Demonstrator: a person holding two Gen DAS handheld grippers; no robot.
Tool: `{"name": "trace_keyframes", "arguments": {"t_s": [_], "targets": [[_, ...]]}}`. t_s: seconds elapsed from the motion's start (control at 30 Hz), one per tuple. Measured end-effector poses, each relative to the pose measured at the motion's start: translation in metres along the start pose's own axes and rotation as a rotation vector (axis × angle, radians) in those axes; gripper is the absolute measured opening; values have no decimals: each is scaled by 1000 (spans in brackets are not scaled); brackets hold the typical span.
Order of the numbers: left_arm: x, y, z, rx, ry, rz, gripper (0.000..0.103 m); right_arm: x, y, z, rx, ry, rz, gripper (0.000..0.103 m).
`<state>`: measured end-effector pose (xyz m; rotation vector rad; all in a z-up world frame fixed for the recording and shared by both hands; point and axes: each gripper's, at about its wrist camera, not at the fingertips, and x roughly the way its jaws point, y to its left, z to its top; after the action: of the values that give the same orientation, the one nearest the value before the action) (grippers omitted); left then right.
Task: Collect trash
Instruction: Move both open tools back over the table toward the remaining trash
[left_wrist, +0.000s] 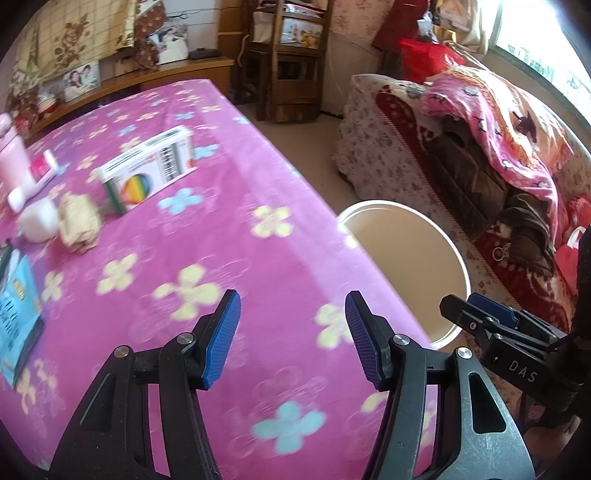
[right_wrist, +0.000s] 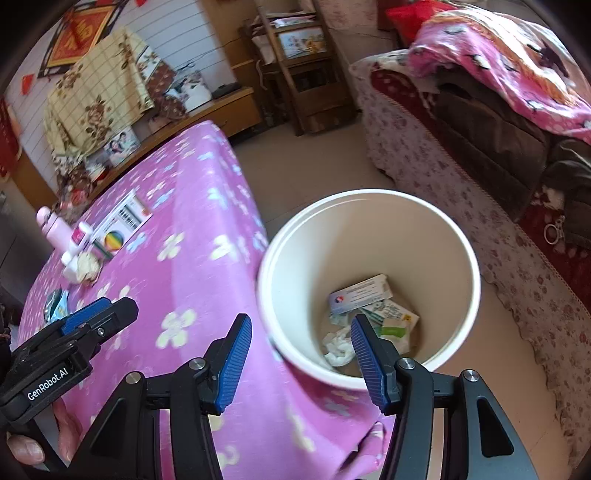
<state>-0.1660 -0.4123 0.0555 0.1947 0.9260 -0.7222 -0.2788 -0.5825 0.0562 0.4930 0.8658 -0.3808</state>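
Left wrist view: the left gripper (left_wrist: 291, 339) hangs over the pink flowered tablecloth (left_wrist: 207, 229), jaws apart, nothing between them.
Right wrist view: the right gripper (right_wrist: 301, 362) sits above the near rim of the white bin (right_wrist: 476, 280), jaws apart and empty.
Bin: stands upright on the floor just right of the table's edge, mouth facing up.
Bin contents: a small white carton (right_wrist: 360, 295) lying flat, long axis running left to right; a green-and-white packet (right_wrist: 395, 317) beside it; a crumpled tissue (right_wrist: 338, 345) nearer.
Table, far left: a white box with a rainbow disc (left_wrist: 147, 173), flat, its long axis running from near left to far right.
Beside that box: a crumpled brown wad (left_wrist: 79, 221) and a white lump (left_wrist: 38, 219), touching each other.
Left edge: a blue packet (left_wrist: 18, 314), partly cut off.
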Motion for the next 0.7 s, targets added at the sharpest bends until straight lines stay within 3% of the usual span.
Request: {"name": "trace_keyframes", "arguments": {"t_s": [0.7], "targets": [[-65,155,-49,-176,16,148,58,31,140,-27,-229,111,137,59]]}}
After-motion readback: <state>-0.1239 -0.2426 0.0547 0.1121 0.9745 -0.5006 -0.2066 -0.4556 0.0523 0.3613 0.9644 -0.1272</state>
